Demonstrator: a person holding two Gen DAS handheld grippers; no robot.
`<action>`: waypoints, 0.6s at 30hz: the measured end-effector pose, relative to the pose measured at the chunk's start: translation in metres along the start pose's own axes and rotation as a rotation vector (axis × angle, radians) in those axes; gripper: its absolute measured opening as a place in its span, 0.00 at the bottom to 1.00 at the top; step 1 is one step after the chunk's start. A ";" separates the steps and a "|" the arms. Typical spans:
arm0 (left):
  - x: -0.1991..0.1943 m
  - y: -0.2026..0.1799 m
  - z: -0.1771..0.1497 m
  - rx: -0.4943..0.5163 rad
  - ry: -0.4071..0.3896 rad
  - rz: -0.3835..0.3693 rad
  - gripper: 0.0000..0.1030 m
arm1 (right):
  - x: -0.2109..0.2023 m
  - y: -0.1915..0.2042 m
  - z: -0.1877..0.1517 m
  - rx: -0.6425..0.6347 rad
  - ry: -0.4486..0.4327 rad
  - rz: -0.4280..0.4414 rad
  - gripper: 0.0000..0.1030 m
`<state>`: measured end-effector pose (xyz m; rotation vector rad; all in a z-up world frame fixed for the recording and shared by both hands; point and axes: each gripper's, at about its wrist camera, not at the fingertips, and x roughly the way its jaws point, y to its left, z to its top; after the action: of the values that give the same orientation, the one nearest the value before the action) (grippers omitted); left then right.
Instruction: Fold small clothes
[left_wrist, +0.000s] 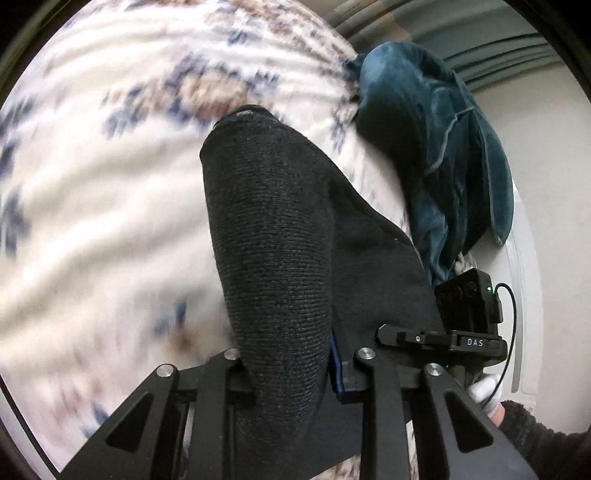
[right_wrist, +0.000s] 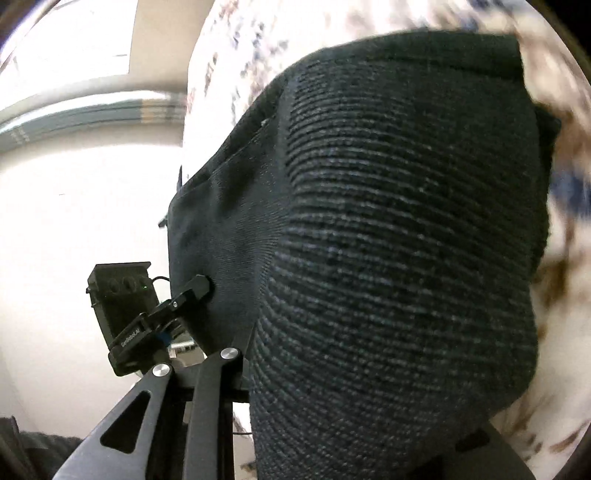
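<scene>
**Black knit held up by both grippers**

Patterned cream blanket is seen underneath, blurred. Above it the black garment is lifted, clamped in the left gripper and the right gripper. A teal cloth lies beside it. A white-gloved hand is glimpsed.

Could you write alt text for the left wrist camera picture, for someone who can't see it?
A dark ribbed knit garment hangs clamped in the left gripper above a cream patterned blanket. The right gripper grips its other edge, beside a teal velvet garment.
</scene>
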<state>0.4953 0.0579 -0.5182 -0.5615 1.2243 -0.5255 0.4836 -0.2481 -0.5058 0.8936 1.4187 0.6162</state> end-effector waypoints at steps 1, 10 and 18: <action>0.000 -0.003 0.016 0.011 -0.011 0.004 0.21 | -0.004 0.009 0.015 -0.005 -0.019 -0.002 0.26; 0.023 -0.009 0.150 0.090 -0.068 0.052 0.22 | 0.004 0.057 0.155 -0.040 -0.078 0.020 0.26; 0.083 0.043 0.220 0.015 0.058 0.175 0.26 | 0.048 0.044 0.251 0.015 -0.070 -0.032 0.26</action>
<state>0.7321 0.0614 -0.5530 -0.4244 1.3097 -0.4048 0.7411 -0.2236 -0.5144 0.8940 1.3737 0.5455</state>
